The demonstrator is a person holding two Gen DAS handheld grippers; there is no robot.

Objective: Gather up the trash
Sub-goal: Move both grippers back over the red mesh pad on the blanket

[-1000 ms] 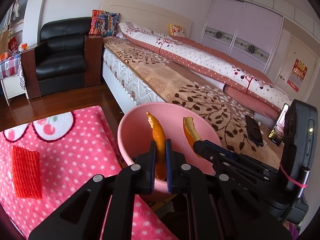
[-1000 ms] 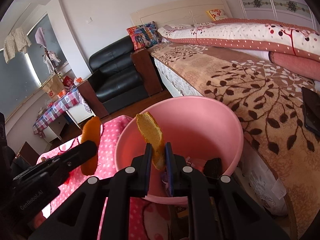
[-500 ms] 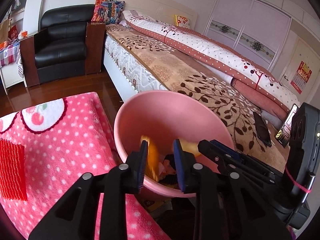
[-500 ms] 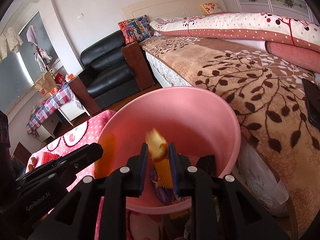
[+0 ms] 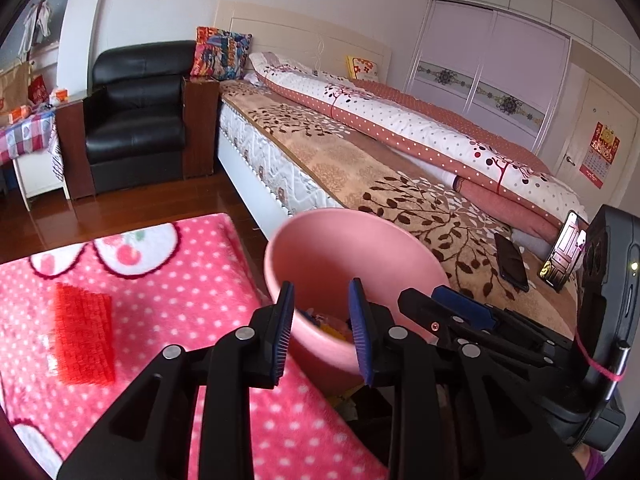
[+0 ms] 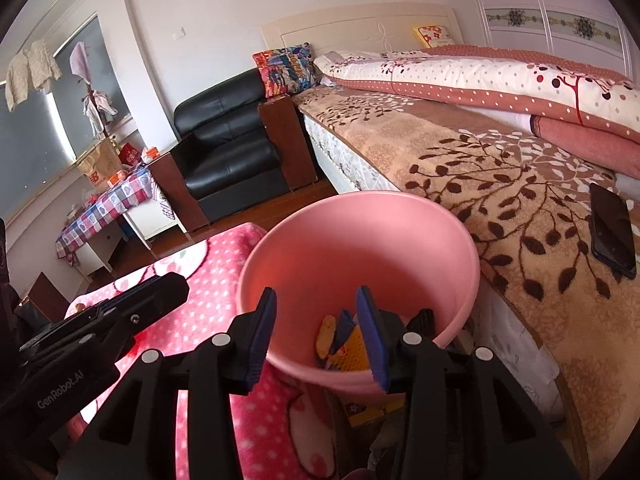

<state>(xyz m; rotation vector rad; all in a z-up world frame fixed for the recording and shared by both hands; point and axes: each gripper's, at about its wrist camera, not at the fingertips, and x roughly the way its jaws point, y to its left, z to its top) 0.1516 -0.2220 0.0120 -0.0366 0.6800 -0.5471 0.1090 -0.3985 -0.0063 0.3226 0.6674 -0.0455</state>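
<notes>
Both our grippers, left and right, hang spread apart and empty over a pink bin holding trash, between a pink dotted blanket and a bed; a black armchair stands behind.

We are holding our left gripper and right gripper side by side over the near rim of the pink bin, both jaws spread wide and gripping nothing.

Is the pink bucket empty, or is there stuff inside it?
Not empty. The pink bucket has trash at the bottom: an orange peel and yellow and blue scraps. It looks far from full; most of its inside wall is bare.
</notes>
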